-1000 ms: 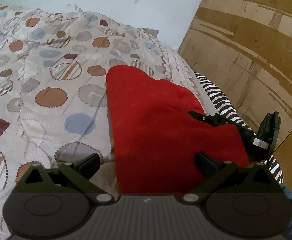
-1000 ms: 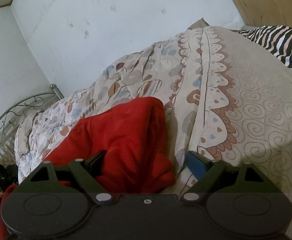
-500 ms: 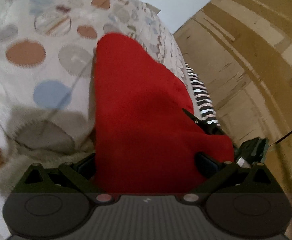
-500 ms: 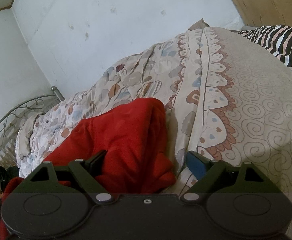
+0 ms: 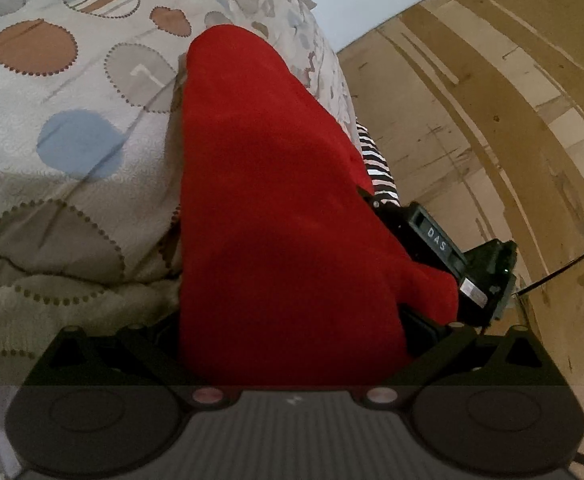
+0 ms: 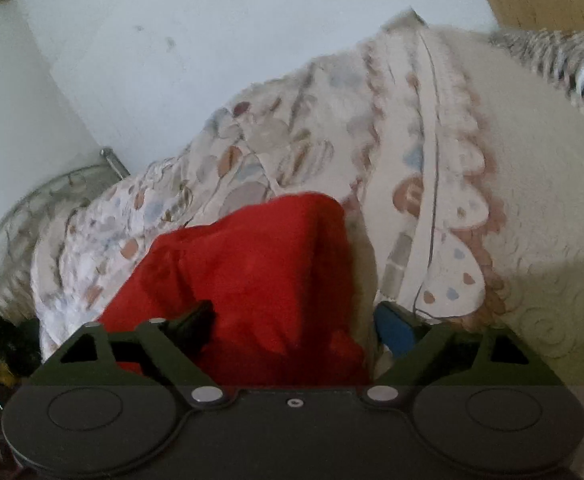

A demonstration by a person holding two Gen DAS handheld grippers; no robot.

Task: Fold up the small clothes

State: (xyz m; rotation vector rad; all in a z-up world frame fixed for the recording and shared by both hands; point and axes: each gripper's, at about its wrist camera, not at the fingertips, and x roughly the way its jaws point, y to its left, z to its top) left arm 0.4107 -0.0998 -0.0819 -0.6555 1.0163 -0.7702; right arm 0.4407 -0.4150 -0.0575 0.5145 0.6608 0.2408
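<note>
A red cloth [image 5: 276, 208] lies folded on the patterned bedspread [image 5: 72, 140]. My left gripper [image 5: 292, 324] is low at its near end, fingers wide apart with the cloth filling the gap and covering the left fingertip. My right gripper [image 6: 296, 320] is at the other end, its jaws opening with the red cloth [image 6: 252, 264] between them. Its dark left finger [image 6: 200, 316] lies on the cloth, and its blue-padded finger [image 6: 392, 326] stands on the bedspread beside the cloth's edge. In the left wrist view the right gripper's black body [image 5: 464, 256] shows past the cloth's right edge.
A zebra-striped cloth [image 5: 376, 168] lies at the bed's edge beside a wooden panel wall [image 5: 492, 100]. A curved metal bed frame [image 6: 52, 184] stands at the far left under a white wall [image 6: 172, 40]. Dark things [image 6: 8, 340] sit low on the left.
My left gripper has sunk, rolled and closed in on the red cloth, which now fills the space between its fingers. The right wrist view has shifted and is blurred; its fingers stand slightly wider.
</note>
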